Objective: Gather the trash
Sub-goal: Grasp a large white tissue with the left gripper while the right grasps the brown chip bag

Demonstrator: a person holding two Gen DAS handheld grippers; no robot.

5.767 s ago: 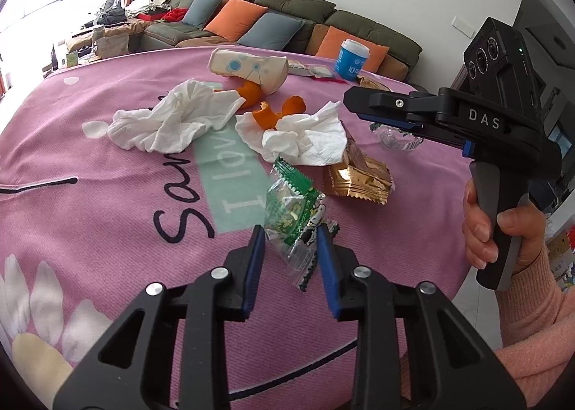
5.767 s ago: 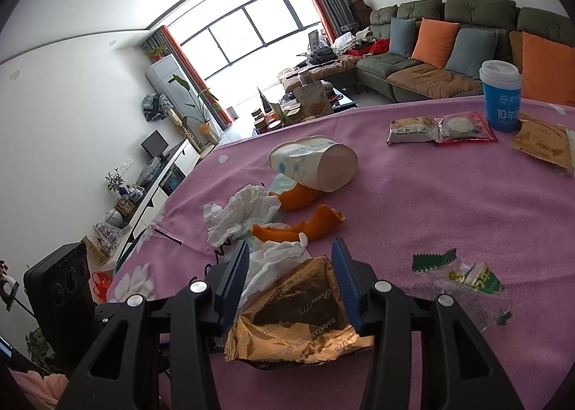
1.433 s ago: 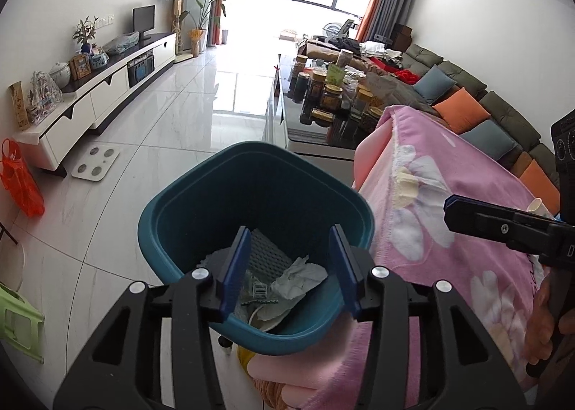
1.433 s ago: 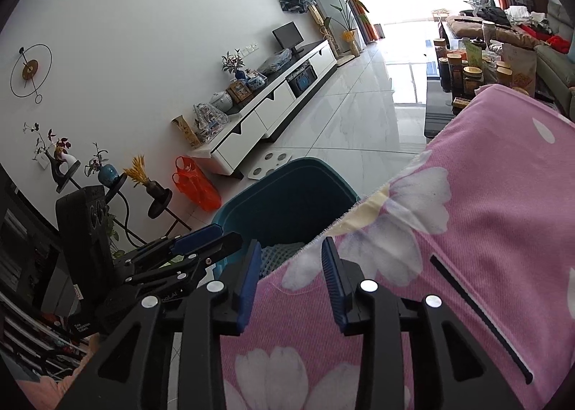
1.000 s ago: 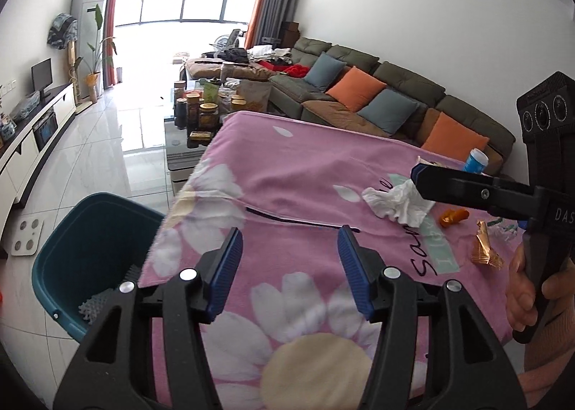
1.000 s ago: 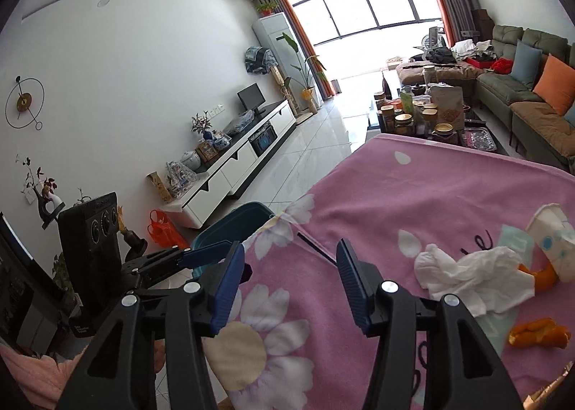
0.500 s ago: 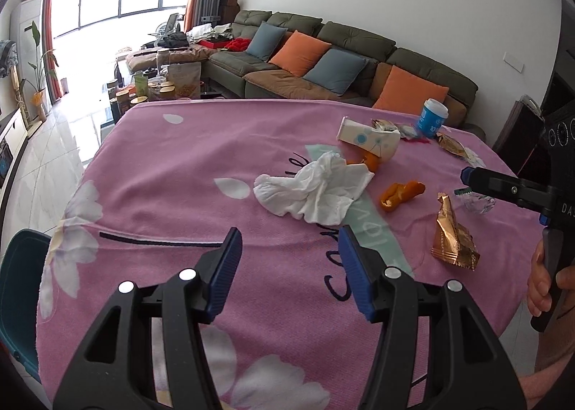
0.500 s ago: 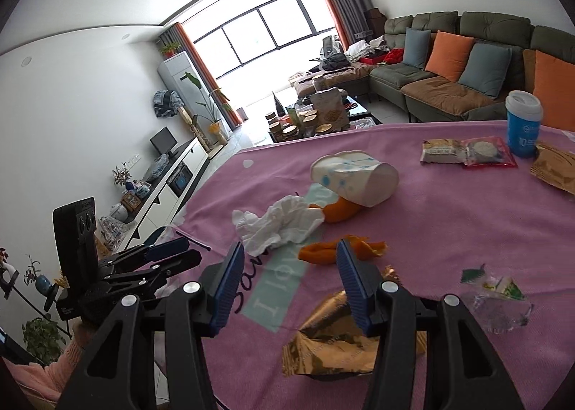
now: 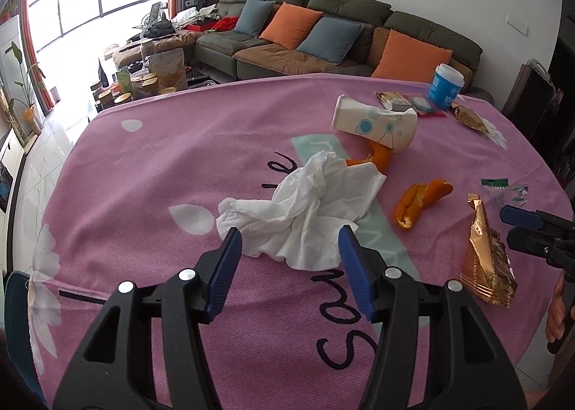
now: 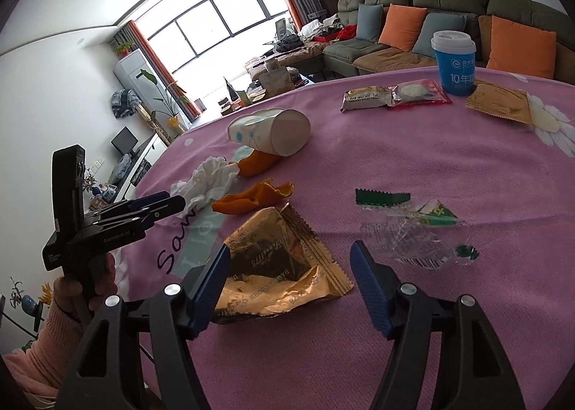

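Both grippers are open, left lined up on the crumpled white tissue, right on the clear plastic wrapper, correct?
Not quite. The right gripper is open but lined up on the crinkled gold foil wrapper, as the right wrist view shows. The left gripper, open, does face the crumpled white tissue.

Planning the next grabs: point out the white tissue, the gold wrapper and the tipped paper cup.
white tissue [image 9: 309, 208], left wrist view, crumpled middle.
gold wrapper [image 10: 280, 266], right wrist view, creased centre.
tipped paper cup [image 9: 373, 122], left wrist view, printed side wall.
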